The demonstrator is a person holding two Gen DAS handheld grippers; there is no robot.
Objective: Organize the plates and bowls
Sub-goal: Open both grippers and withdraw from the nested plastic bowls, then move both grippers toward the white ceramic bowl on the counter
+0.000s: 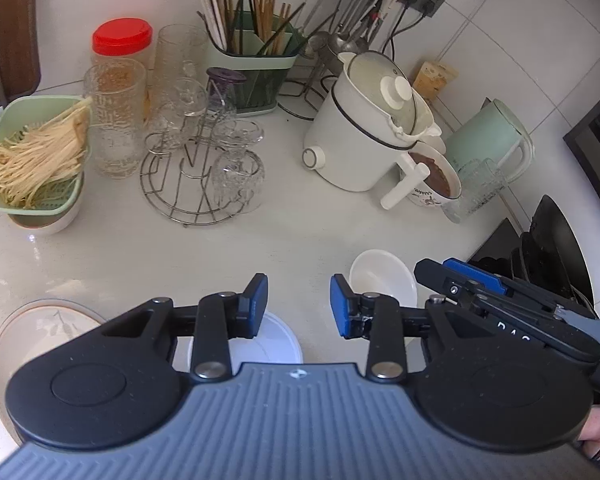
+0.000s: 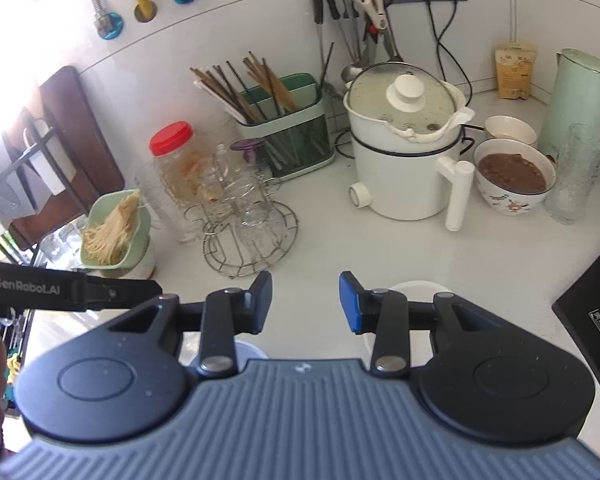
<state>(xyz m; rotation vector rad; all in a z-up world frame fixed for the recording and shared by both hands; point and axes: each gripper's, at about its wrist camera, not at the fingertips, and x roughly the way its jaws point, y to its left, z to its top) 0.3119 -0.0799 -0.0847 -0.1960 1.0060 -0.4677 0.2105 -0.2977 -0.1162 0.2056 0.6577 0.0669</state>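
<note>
The left gripper point(image 1: 299, 304) hovers over the white desk point(image 1: 292, 232), its jaws apart and holding nothing. The right gripper point(image 2: 305, 302) hovers alongside, jaws likewise apart and empty. In the left wrist view the right gripper enters from the right of the jaws, its blue-padded fingers point(image 1: 474, 274) pointing inward above the desk.

Task items: a white bowl point(image 1: 382, 276) sits on the desk just right of and beyond the left jaws; the right view shows it directly behind the right-hand finger, partly hidden. A white round dish point(image 1: 278, 340) lies beneath the left jaws, mostly covered by the gripper body. A patterned plate point(image 1: 40, 328) lies on the desk well to the left of the left jaws.

Surroundings, beyond the jaws: a wire rack point(image 1: 192, 184) carrying upturned glasses stands ahead and left; a white electric pot point(image 2: 404, 160) with lid stands ahead and right. A patterned bowl point(image 2: 514, 178) of brown food sits just beside the pot handle, next to a pale green kettle point(image 2: 580, 96). A green basket point(image 1: 36, 156) of noodles stands far left. A chopstick holder point(image 2: 288, 128) and a red-lidded jar point(image 2: 176, 156) stand behind the rack.
</note>
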